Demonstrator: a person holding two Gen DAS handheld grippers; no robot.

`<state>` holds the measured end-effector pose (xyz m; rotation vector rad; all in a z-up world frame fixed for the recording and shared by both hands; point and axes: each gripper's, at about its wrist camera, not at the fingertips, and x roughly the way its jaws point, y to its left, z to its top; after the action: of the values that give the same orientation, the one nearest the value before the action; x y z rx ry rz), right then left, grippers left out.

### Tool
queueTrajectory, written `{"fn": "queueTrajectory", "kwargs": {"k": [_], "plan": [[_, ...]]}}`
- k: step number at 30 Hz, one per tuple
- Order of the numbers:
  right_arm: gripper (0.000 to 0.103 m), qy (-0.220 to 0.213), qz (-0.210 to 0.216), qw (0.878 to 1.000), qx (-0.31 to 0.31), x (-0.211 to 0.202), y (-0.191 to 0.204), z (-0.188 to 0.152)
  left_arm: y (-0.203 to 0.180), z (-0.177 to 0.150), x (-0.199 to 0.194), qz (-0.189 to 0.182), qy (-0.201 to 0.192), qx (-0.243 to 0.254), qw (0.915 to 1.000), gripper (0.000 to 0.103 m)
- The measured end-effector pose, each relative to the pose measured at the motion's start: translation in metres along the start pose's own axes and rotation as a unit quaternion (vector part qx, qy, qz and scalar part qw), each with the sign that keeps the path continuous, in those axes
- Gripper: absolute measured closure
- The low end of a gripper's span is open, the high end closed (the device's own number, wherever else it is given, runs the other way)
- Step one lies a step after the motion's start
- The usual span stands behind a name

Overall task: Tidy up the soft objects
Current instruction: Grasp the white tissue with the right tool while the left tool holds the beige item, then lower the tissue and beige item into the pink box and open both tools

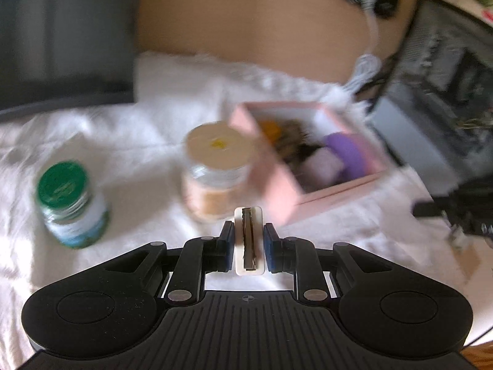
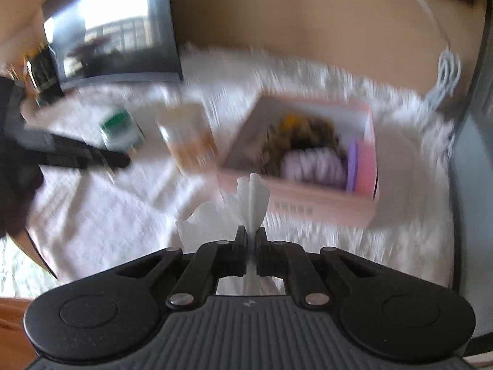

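A pink box point(image 1: 277, 194) point(image 2: 295, 197) stands open on the white fluffy cloth point(image 1: 129, 141). It holds a lilac fluffy roll point(image 1: 320, 166) point(image 2: 311, 166), a purple piece point(image 1: 348, 151), something dark and furry point(image 2: 311, 132) and an orange bit. My left gripper point(image 1: 248, 231) hangs in front of the box, shut on a small flat white piece with a dark slot point(image 1: 249, 240). My right gripper point(image 2: 250, 234) is also just short of the box, shut on a thin white wisp of soft material point(image 2: 252, 200) that fans out above its fingertips. Both views are blurred.
Left of the box stand a jar with a cream lid point(image 1: 215, 166) point(image 2: 188, 135) and a green-lidded jar point(image 1: 71, 203) point(image 2: 120, 129). A dark screen point(image 2: 114, 30) rises at the back, a black mesh frame point(image 1: 437, 92) beside the box. A white cable point(image 2: 446, 71) lies against the brown wall.
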<state>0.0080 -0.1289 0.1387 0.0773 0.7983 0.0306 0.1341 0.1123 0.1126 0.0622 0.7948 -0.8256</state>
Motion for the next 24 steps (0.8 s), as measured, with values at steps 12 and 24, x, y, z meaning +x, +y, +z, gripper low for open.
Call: {"fn": "queueTrajectory", "kwargs": {"k": [12,24], "plan": [[0.098,-0.126,-0.005,0.992,-0.019,-0.075,0.003,0.077,-0.042,0.07,-0.032,-0.049,-0.091,0.044,0.9937,0.08],[0.098,-0.173,-0.054,0.983,-0.01,-0.077,-0.03,0.17,-0.066,0.142,0.031,-0.092,-0.077,0.008,0.9927,0.08]]}}
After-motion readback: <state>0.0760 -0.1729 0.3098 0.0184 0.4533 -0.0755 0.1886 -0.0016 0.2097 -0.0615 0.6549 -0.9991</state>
